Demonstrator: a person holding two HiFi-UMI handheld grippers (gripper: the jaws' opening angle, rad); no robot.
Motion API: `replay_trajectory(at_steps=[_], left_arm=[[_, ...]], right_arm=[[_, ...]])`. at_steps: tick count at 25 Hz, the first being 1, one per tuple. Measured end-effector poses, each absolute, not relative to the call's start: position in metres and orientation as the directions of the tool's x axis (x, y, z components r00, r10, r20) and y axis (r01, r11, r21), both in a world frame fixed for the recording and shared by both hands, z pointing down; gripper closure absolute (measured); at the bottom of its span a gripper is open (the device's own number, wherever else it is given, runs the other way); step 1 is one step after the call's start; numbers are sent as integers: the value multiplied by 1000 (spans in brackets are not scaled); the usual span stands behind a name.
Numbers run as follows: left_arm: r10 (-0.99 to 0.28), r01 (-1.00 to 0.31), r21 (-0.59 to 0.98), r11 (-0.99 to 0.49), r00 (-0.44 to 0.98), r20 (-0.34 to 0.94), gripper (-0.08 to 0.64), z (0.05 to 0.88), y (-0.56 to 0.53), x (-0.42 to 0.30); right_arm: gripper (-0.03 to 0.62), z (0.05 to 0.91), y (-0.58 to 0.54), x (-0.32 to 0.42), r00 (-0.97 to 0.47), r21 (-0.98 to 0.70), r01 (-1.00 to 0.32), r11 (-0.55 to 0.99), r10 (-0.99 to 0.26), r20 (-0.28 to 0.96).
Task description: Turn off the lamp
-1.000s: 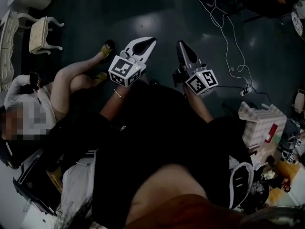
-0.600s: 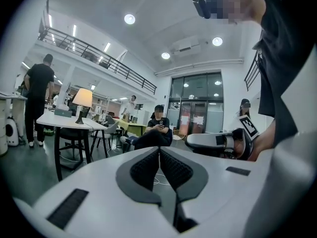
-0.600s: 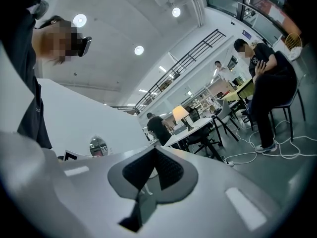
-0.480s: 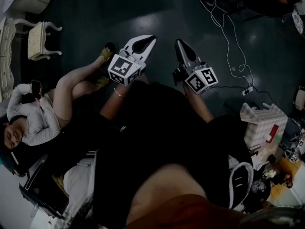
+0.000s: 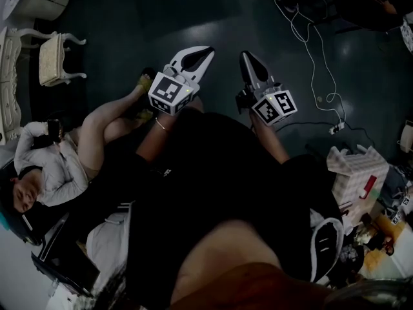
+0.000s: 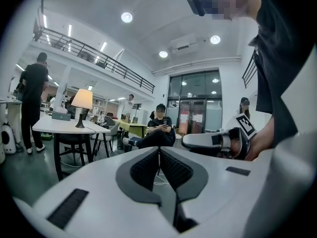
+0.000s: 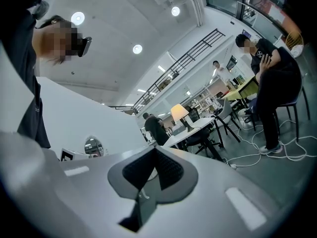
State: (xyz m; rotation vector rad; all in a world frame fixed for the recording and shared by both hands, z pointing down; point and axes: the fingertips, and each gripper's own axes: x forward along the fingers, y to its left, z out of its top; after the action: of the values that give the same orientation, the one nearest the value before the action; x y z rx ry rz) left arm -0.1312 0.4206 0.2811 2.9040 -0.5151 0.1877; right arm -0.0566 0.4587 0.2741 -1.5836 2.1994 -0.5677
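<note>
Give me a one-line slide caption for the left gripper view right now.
Left hand-held gripper, jaws shut and empty, faces the lit lamp on a white table across the room.

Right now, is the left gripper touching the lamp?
No: the lamp stands lit on the white table across the room, well beyond the left gripper.

Smooth white plastic with a soft sheen on both shells, the left gripper (image 6: 159, 151) and the right gripper (image 7: 154, 150) alike. Their pads (image 6: 143, 168) look dark, finely ribbed and matt. The lamp (image 6: 82, 99) has a matt, cloth-like shade. The table (image 6: 49, 127) top is smooth and white, and the floor (image 5: 129, 18) is dark and glossy, catching the lights.
</note>
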Motion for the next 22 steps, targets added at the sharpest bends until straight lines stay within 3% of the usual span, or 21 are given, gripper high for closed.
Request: replay_trajectory(at_steps=[22], left_arm=[[-338,-358,182,-916,932,132,548,270,330,-156]], right_arm=[[592,260,351,-89,-358,-520,-789,327,-933,-44]])
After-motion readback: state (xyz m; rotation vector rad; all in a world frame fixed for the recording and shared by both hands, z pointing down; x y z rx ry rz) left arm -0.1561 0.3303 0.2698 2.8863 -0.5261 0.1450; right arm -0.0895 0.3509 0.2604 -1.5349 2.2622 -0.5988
